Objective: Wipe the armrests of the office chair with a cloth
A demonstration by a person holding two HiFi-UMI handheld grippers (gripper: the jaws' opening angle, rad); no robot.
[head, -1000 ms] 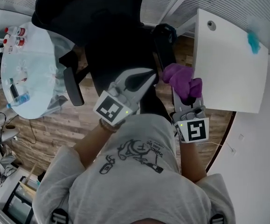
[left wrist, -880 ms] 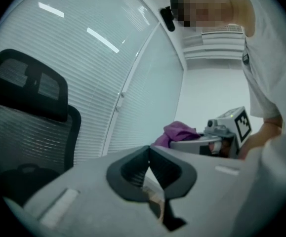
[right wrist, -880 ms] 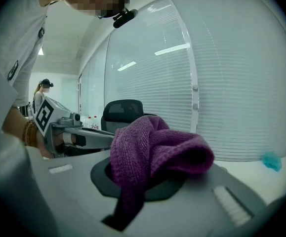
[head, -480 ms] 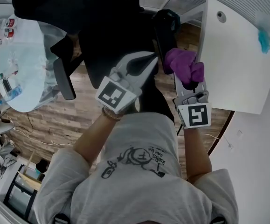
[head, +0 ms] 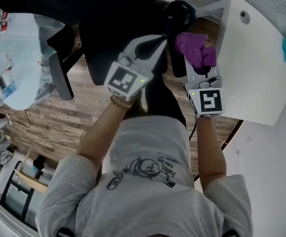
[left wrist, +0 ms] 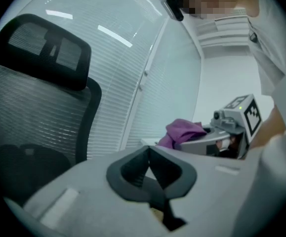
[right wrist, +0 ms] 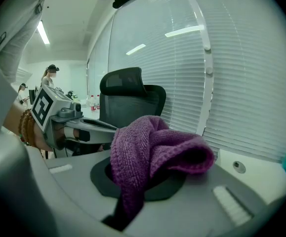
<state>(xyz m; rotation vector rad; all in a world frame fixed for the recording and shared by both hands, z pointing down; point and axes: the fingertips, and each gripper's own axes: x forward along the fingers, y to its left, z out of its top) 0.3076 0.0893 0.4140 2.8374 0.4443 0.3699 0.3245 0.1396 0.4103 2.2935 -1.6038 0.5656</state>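
Cloth [right wrist: 155, 149], clamped in the right gripper [head: 200, 67] just beside the armrest [head: 174, 58], may snag and pull free once dragged; left gripper [left wrist: 150, 169] jaws are together, empty.

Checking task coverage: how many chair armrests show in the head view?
2. One armrest left of the chair seat; the other armrest right of it, beside the cloth. None seems hidden.

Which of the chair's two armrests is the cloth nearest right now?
The armrest beside the white desk: the purple cloth is right next to it. The other armrest lies across the seat, by the glass table.
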